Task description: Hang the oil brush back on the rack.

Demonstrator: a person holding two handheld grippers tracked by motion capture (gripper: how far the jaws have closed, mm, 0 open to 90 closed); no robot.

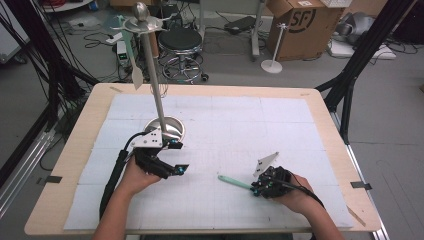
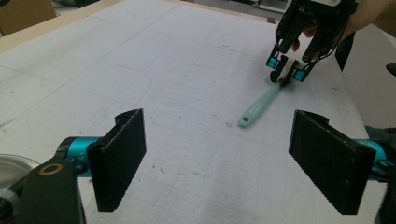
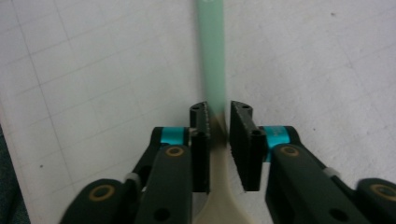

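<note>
Right gripper (image 1: 256, 190) has its 2 jaws clamped on the spatula (image 1: 235, 182), gripping at the neck where the mint-green handle meets the cream blade; spatula lies flat on the white gridded mat (image 1: 280, 130), handle end pointing away from the hand toward table centre; left gripper (image 1: 175, 156) sits well apart to the left, jaws wide open with nothing between them, near the base of the steel stand (image 1: 169, 127).
</note>
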